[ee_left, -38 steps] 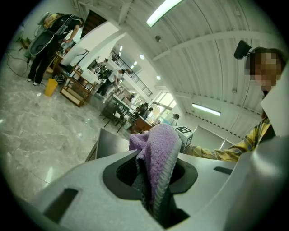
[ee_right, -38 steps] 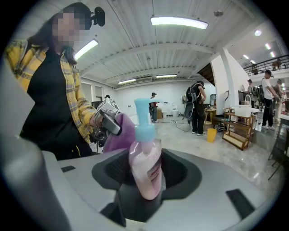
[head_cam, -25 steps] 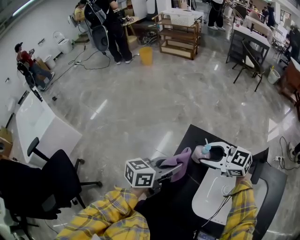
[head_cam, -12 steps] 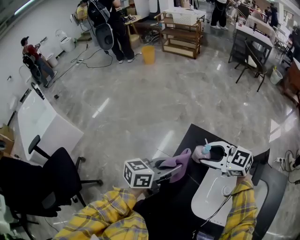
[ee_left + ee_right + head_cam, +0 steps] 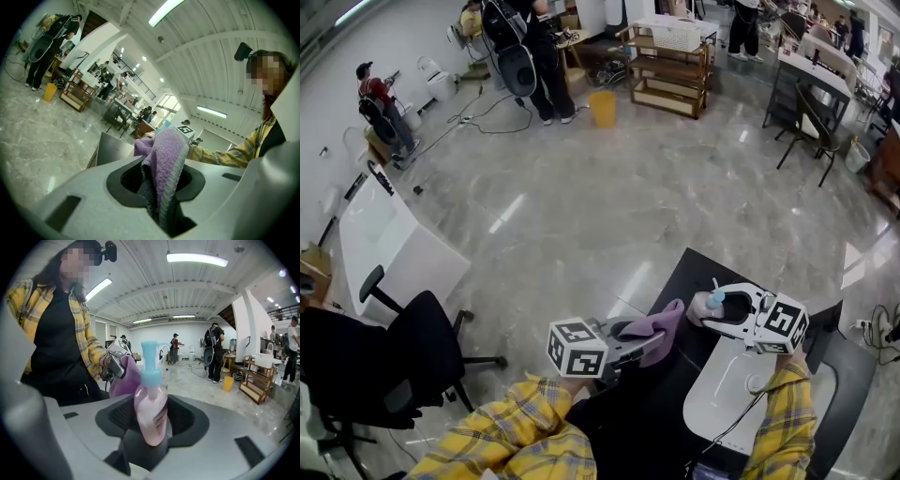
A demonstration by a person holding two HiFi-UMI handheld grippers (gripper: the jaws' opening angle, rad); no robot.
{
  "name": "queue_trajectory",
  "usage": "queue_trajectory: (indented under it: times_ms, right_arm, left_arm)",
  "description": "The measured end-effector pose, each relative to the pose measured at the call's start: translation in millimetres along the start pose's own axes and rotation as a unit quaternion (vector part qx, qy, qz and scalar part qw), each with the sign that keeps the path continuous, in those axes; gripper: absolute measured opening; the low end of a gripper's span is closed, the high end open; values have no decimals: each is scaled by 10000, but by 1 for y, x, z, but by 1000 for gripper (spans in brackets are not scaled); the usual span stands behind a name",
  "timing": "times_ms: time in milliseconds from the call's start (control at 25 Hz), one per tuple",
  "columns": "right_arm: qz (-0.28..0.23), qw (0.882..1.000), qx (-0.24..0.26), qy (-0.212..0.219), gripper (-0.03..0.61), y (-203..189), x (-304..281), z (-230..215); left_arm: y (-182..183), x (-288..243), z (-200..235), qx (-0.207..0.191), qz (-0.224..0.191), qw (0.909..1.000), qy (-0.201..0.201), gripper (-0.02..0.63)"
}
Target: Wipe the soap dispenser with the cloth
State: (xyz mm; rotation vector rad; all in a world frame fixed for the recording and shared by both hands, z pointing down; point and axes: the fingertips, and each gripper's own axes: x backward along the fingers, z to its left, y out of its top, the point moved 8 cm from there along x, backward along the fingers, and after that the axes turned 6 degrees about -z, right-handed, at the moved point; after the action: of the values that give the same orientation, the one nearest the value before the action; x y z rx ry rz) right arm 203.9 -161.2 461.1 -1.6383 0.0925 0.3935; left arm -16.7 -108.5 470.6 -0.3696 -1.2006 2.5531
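My right gripper (image 5: pixel 710 312) is shut on the soap dispenser (image 5: pixel 151 411), a clear bottle of pink soap with a light blue pump (image 5: pixel 149 363). In the head view the soap dispenser (image 5: pixel 709 302) pokes out to the left of the jaws, above the dark table. My left gripper (image 5: pixel 649 339) is shut on the purple cloth (image 5: pixel 164 159), which bunches up between its jaws. The purple cloth (image 5: pixel 660 325) hangs just left of the bottle, with a small gap between them. In the right gripper view the cloth (image 5: pixel 125 377) shows right behind the bottle.
A white basin (image 5: pixel 733 389) lies on the black table (image 5: pixel 689 268) under my right arm. A black office chair (image 5: pixel 389 366) stands at the left. Further off are a white slab (image 5: pixel 380 247), a yellow bin (image 5: pixel 602 109), a wooden shelf (image 5: pixel 667 68) and people.
Both grippers keep their places and their holds. The head view has shifted slightly, so the background sits a little lower.
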Motion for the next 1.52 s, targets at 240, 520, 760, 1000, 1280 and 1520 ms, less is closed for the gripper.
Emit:
queue_trajectory:
  times_ms: [240,520,760,1000,1280,1520]
  right_arm:
    - [95,9999,-7,-59,199,2,-2,2]
    - [119,9997,14,-229,238,7,-3,8]
    - [-40,9979,-52,-648,239,9,9,16]
    - [-337,9887,-227,-1446,238,9,31,21]
    - [-630,9738,-529,-2119,238,11,50,50]
    - [-761,9600,-906,-2539,235,15,45,83]
  left_arm:
    - [1,1,-1,5,-17,10000,-15,87]
    - [1,1,-3,-6,-35,9999,-100,87]
    - [3,3,-3,-7,-107,9999,-114,89]
    - [6,1,4,40,-166,9998,-121,87]
    - [8,0,4,-73,-69,9996,-256,88]
    - [9,6,1,-136,-79,9993,-332,88]
